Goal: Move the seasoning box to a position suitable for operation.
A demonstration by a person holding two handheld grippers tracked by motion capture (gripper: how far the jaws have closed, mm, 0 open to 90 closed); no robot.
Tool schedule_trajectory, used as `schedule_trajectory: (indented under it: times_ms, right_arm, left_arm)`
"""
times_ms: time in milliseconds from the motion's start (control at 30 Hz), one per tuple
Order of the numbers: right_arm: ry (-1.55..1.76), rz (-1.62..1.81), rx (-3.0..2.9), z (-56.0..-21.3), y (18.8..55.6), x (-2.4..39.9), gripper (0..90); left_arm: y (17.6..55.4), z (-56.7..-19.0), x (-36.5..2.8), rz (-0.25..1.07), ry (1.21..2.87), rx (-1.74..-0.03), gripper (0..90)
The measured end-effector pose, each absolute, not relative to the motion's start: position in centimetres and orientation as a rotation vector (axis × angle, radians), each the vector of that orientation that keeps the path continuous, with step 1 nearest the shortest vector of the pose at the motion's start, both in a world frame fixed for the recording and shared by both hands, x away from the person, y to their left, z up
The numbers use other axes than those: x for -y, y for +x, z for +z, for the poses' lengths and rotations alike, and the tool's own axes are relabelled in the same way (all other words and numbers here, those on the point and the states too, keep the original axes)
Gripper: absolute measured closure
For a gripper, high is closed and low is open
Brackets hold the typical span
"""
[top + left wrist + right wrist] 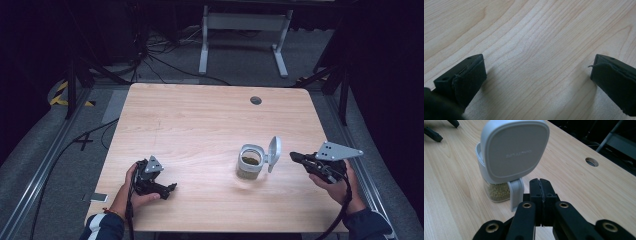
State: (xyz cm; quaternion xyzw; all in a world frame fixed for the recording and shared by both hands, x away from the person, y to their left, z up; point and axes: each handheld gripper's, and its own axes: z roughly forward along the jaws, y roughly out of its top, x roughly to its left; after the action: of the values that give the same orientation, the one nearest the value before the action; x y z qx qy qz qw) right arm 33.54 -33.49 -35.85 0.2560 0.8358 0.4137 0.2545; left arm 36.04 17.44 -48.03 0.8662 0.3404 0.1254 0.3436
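A clear jar [249, 165] with a white collar holds small yellow-green beans [499, 191] and stands on the wooden table [200, 125]. Its grey hinged lid [273, 153] is flipped up on the right side; in the right gripper view the lid [514, 150] faces me. My right gripper [294, 156] is shut with nothing between its fingertips [540, 183], just right of the lid and apart from it. My left gripper [170, 190] rests low over bare table at the front left, its pads [471, 75] wide apart and open.
A round cable hole [256, 100] sits near the table's far edge. A second table's white legs [245, 30] and cables lie on the floor beyond. A small flat card [95, 197] lies on the floor at the left.
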Motion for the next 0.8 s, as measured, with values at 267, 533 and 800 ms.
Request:
schedule_trajectory:
  times_ms: [267,533,800]
  right_arm:
    - [0.671,1.131,-2.282,-35.6,33.9,32.4,90.0]
    - [0.657,1.135,-2.288,-35.4,34.3,31.7,90.0]
    - [0.642,1.138,-2.297,-35.4,34.6,31.0,90.0]
  left_arm:
    - [36.0,-48.1,-17.4,0.325,2.247,-0.884,0.4]
    - [36.0,-48.1,-17.4,0.325,2.246,-0.884,0.4]
    - [36.0,-48.1,-17.4,0.325,2.246,-0.884,0.4]
